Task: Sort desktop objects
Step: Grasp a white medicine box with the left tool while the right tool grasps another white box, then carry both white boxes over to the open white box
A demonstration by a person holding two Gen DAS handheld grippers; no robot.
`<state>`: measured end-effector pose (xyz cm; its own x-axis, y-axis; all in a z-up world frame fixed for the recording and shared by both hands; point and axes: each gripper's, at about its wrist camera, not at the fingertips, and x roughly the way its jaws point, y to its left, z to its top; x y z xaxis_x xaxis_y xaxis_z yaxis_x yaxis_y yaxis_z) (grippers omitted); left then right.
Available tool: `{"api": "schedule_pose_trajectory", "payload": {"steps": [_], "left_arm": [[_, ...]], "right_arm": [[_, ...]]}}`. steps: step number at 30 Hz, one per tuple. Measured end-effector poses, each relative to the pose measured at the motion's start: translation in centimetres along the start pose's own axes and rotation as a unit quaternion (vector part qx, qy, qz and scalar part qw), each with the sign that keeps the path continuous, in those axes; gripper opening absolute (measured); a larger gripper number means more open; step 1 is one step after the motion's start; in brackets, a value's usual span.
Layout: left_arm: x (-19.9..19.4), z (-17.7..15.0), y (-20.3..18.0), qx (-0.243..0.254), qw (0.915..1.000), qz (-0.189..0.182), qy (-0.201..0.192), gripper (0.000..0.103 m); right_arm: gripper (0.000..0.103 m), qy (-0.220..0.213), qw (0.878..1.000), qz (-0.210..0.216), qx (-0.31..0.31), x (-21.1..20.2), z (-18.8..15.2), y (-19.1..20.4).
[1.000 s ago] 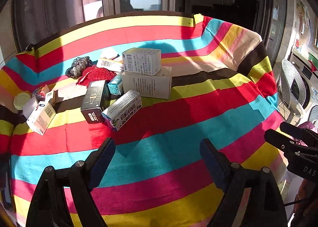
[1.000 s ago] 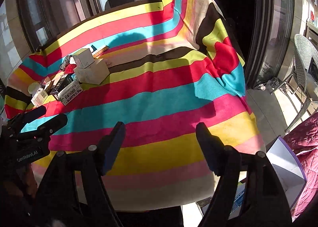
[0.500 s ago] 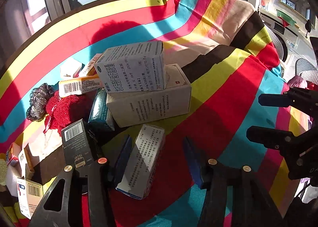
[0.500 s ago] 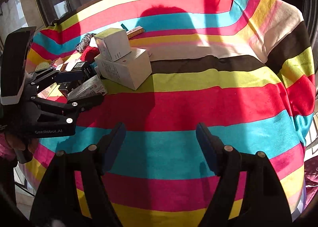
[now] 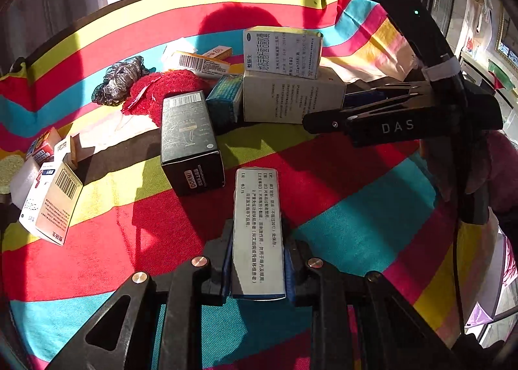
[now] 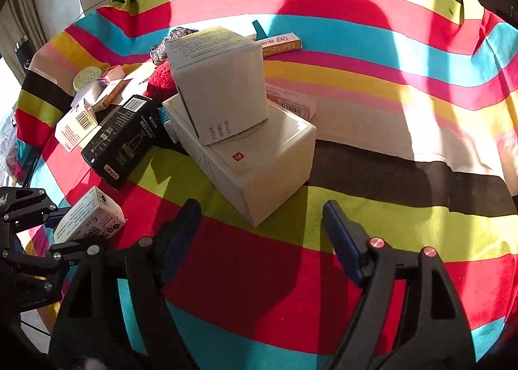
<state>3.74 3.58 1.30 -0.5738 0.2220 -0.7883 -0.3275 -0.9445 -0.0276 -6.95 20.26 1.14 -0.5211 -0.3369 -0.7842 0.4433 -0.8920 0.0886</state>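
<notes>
Rectangular cardboard box [image 5: 258,230] between left fingers [image 5: 226,260]

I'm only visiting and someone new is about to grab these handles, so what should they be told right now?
Left claw: shut on a grey-white medicine box.
Right claw: open, holding nothing, hanging just in front of the big white box, which carries a smaller white box.
The black box, red knit piece and other small cartons lie in a heap on the striped cloth.
Done: one box gripped. Left: nearly all the sorting.
</notes>
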Motion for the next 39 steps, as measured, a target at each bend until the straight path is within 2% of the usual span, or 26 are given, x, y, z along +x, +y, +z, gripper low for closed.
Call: {"api": "schedule_pose_trajectory", "payload": {"steps": [2,5,7,9,12,15,17,18,20,22,24,26,27,28,32,36,38,39], "left_arm": [[-0.1,-0.4,0.3,-0.017,0.9997,-0.004,-0.017,0.025],[0.0,-0.2,1.2,-0.050,0.9982,-0.025,-0.021,0.026],[0.1,-0.1,2.0,-0.073,0.9960,-0.046,-0.024,0.026],[0.3,0.0,2.1,-0.079,0.9952,-0.053,-0.024,0.026],[0.4,0.1,1.3,-0.062,0.9973,-0.033,-0.022,0.026],[0.4,0.1,0.8,-0.055,0.9979,-0.024,-0.021,0.031],[0.4,0.1,1.1,-0.068,0.9964,-0.045,-0.024,0.040],[0.4,0.1,1.1,-0.069,0.9962,-0.048,-0.025,0.041],[0.3,0.1,0.8,-0.066,0.9968,-0.038,-0.024,0.041],[0.4,0.1,0.2,-0.055,0.9978,-0.029,-0.021,0.049],[0.5,0.2,-0.6,-0.042,0.9989,-0.010,-0.018,0.050],[0.6,0.2,-1.0,-0.038,0.9991,0.008,-0.017,0.047],[0.5,0.3,-0.9,-0.042,0.9988,0.019,-0.018,0.039],[0.5,0.3,-0.6,-0.049,0.9981,0.032,-0.018,0.024],[0.3,0.0,0.5,-0.084,0.9960,0.020,-0.025,0.025],[0.3,-0.2,-0.6,-0.077,0.9957,0.044,-0.025,0.025],[-0.1,-0.8,-1.8,-0.059,0.9958,0.065,-0.026,0.025],[-0.3,-1.0,-2.4,-0.055,0.9962,0.063,-0.025,0.025]], "right_arm": [[0.080,-0.002,1.000,0.001,-0.009,0.0,0.9,0.3],[0.082,-0.033,0.999,0.023,-0.020,-1.5,1.7,1.1],[0.087,-0.053,0.998,0.015,-0.035,-2.3,2.6,1.8],[0.087,-0.059,0.997,-0.001,-0.054,-2.4,3.5,2.5],[0.087,-0.063,0.995,-0.013,-0.072,-2.1,4.9,2.9],[0.087,-0.060,0.995,0.001,-0.075,-1.1,6.1,2.7],[0.053,-0.056,0.995,0.012,-0.080,-0.7,6.0,3.0],[0.043,-0.061,0.995,0.012,-0.082,-0.9,5.6,3.2],[0.042,-0.081,0.992,-0.001,-0.093,-2.1,4.3,4.0],[0.042,-0.092,0.989,-0.033,-0.111,-3.6,2.6,5.1],[0.042,-0.093,0.990,-0.047,-0.096,-5.2,0.9,5.1],[0.042,-0.084,0.992,-0.058,-0.069,-6.6,-0.8,4.4],[0.042,-0.077,0.993,-0.067,-0.053,-7.1,-1.8,3.9],[0.042,-0.072,0.994,-0.073,-0.041,-7.5,-2.6,3.5],[0.043,-0.055,0.994,-0.096,-0.009,-8.9,-5.9,2.6],[0.043,-0.052,0.994,-0.095,0.013,-10.0,-8.5,2.1],[0.043,-0.053,0.994,-0.099,0.019,-10.5,-9.6,1.9],[0.043,-0.054,0.993,-0.101,0.023,-10.8,-10.1,1.8]]}}
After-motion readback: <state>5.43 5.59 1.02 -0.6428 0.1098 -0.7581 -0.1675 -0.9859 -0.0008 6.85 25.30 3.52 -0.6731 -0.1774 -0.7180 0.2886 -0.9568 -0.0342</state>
